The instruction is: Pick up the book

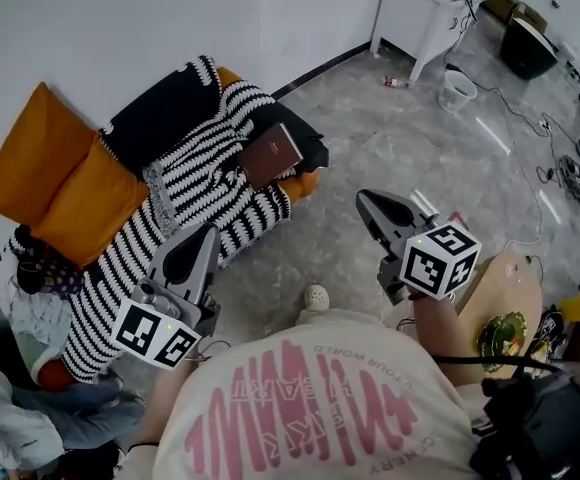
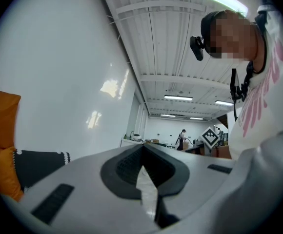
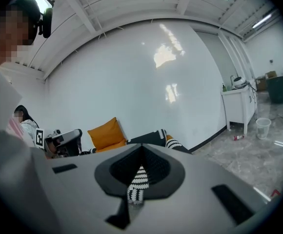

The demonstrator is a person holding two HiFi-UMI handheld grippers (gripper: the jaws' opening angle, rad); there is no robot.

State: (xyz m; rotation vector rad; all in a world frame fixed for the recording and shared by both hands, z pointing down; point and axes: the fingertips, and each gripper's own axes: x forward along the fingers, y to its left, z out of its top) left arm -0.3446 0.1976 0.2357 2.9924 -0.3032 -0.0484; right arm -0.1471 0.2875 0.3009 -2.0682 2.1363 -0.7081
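**Brown book up ahead, both claws pressed together**

Brown book (image 1: 270, 154) is lying flat on the striped blanket (image 1: 195, 183) at the near end of the orange sofa (image 1: 308, 182), and nothing is touching it. In the head view it sits up and right of the left claw (image 1: 207, 236), and up and left of the right claw (image 1: 367, 202), so pretty much between the two. Honestly neither looks clearly nearer. The book's longer side seems to run lower-left to upper-right, though that's hard to call from this angle.

Both claws have their tips pressed together with nothing pinched. The right gripper view has the striped blanket showing straight through its gap, so my guess is that side is lined up better. Either one needs to spread before going in.
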